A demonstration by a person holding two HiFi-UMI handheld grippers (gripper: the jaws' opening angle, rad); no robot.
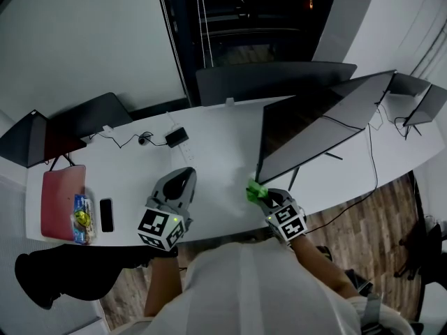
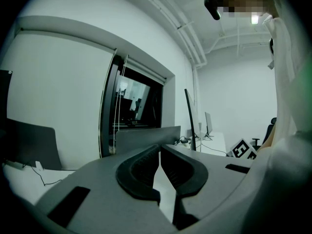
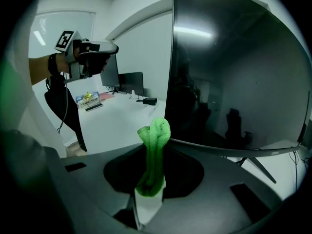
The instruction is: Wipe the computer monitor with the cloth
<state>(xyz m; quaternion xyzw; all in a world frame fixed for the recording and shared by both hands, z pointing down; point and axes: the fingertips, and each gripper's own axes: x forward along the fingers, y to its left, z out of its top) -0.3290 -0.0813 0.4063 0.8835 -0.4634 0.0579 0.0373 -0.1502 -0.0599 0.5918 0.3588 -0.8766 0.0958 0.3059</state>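
A large dark monitor [image 1: 314,131] stands on the white desk [image 1: 216,152], right of centre. My right gripper [image 1: 267,195] is at its lower left corner, shut on a bright green cloth [image 1: 253,190]. In the right gripper view the folded cloth [image 3: 155,135] sticks up from between the jaws of that gripper [image 3: 157,152], its tip close to the bottom edge of the screen [image 3: 234,72]; contact cannot be told. My left gripper [image 1: 179,184] hovers over the desk's front edge, left of the monitor. Its jaws [image 2: 160,149] meet at the tips with nothing between them.
A pink case [image 1: 63,201], a snack packet [image 1: 82,218] and a black phone [image 1: 106,215] lie at the desk's left end. A power adapter [image 1: 176,137] with cables sits at mid-desk. A grey partition [image 1: 272,81] runs behind, and more monitors [image 1: 426,103] stand far right.
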